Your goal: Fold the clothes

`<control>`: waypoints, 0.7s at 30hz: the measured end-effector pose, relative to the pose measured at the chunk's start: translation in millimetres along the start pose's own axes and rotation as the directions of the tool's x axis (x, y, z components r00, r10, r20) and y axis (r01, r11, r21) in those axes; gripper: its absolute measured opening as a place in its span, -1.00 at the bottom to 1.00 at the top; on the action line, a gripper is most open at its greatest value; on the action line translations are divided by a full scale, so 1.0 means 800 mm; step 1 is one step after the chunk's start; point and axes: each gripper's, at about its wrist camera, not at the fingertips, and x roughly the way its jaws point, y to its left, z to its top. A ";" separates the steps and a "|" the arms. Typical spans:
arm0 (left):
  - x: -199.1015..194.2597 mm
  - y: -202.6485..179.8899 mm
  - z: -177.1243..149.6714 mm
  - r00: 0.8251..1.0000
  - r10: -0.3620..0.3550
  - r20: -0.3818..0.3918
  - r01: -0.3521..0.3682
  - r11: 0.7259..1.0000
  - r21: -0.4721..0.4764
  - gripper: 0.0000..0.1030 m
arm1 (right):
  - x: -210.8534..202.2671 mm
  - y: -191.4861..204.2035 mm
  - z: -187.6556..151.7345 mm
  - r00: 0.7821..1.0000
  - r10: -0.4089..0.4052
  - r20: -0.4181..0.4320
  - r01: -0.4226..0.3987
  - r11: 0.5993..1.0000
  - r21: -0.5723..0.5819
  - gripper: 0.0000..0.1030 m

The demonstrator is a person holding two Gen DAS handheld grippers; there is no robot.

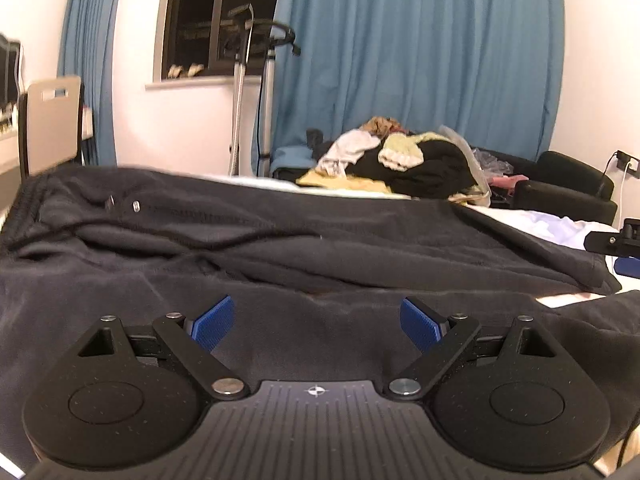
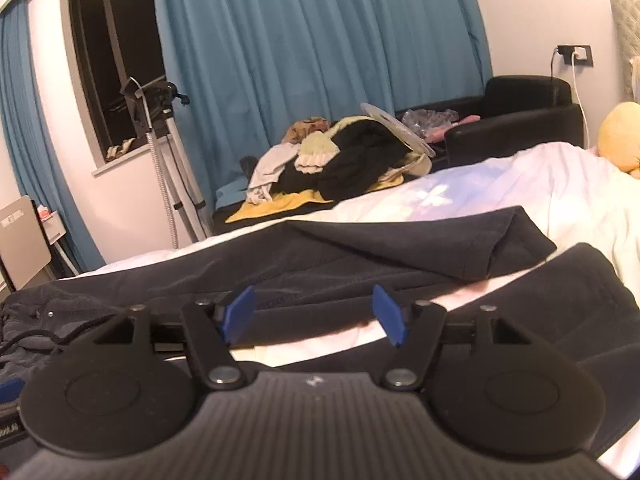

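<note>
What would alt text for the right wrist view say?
The open right gripper hovers low over a dark fleece garment spread on a white bed sheet. Behind lie a heap of mixed clothes, blue curtains and a black armchair.

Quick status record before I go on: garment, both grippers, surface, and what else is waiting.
garment: black sweatpants spread flat, one leg cuff toward the right
left gripper: jaws open, low over the fabric, holding nothing
right gripper: jaws open, near the gap between the legs, holding nothing
surface: white bedsheet
waiting: clothes pile behind the bed
</note>
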 end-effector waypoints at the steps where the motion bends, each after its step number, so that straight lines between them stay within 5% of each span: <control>1: 0.000 0.001 0.000 1.000 -0.003 -0.010 0.003 1.000 -0.011 0.79 | 0.007 -0.002 0.002 1.000 -0.004 -0.002 0.004 1.000 0.006 0.38; 10: 0.006 0.003 -0.010 0.998 0.000 -0.063 -0.003 0.999 -0.038 0.79 | 0.118 -0.070 0.038 0.977 -0.214 -0.028 0.211 0.975 -0.068 0.44; 21: 0.018 0.013 -0.011 0.994 -0.022 -0.109 0.012 0.995 -0.096 0.79 | 0.181 -0.133 0.026 0.947 -0.228 -0.227 0.217 0.973 -0.073 0.44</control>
